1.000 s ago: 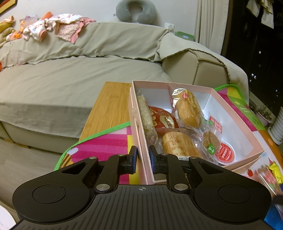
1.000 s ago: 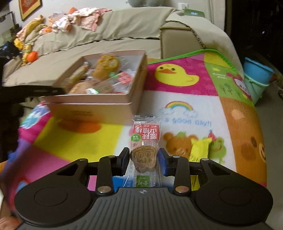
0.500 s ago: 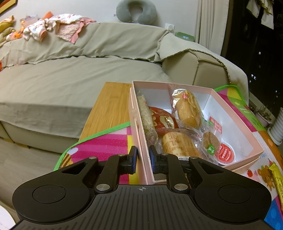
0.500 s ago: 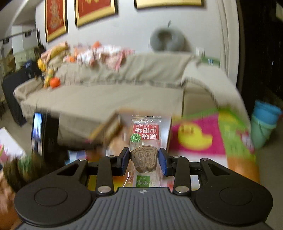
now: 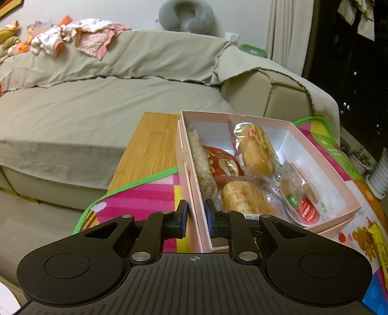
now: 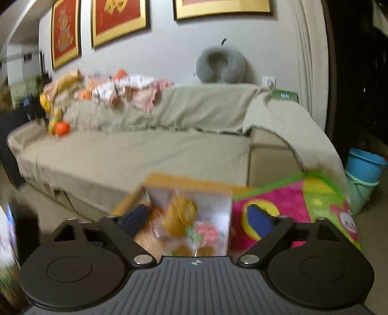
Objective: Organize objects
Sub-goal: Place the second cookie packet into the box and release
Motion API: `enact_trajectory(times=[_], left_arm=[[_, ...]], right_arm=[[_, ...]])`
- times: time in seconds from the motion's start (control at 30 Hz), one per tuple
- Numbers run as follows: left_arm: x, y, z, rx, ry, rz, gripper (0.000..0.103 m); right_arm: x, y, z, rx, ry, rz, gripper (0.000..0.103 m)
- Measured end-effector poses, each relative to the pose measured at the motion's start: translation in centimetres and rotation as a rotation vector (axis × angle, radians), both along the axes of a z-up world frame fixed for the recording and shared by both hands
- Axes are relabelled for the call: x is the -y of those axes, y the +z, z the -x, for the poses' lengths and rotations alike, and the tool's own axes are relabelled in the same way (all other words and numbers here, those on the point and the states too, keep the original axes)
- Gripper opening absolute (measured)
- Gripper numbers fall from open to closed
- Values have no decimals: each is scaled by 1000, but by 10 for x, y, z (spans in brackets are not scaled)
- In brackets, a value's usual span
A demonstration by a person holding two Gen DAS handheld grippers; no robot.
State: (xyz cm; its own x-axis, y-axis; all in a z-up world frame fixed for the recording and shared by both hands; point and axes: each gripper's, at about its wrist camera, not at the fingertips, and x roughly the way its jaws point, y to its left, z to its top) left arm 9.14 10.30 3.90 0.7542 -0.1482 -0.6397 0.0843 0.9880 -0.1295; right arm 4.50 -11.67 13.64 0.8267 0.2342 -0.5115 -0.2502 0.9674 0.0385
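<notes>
Two grippers: left gripper [image 5: 196, 219] clamps box [image 5: 322, 157] wall; right gripper [image 6: 196, 219] blurred, jaws just opened.

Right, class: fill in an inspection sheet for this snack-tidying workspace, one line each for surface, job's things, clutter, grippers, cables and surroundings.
Surface: colourful play mat over a wooden table.
Job's things: open pink box holding wrapped snacks; yellow packet lies outside on the mat.
Clutter: clothes heaped on the sofa back.
Grippers: left gripper shut on the box's near wall; right gripper above the box, its jaws having just opened, nothing between them.
Cables: nothing seen.
Surroundings: beige sofa, grey neck pillow, blue bucket.
</notes>
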Motion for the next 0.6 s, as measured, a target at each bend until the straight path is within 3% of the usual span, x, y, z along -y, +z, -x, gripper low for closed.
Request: enact_trajectory(times=[0.23,0.4,0.6], left_arm=[[0,0,0,0,0,0,18],[1,0,-1,0,0,-1,18],[2,0,-1,-2,0,-2,18]], right_arm=[[5,-74,58,-141,30,122,99],[33,-92,88,-138,-106,185,101],[72,-105,96,-202,-256,134,101]])
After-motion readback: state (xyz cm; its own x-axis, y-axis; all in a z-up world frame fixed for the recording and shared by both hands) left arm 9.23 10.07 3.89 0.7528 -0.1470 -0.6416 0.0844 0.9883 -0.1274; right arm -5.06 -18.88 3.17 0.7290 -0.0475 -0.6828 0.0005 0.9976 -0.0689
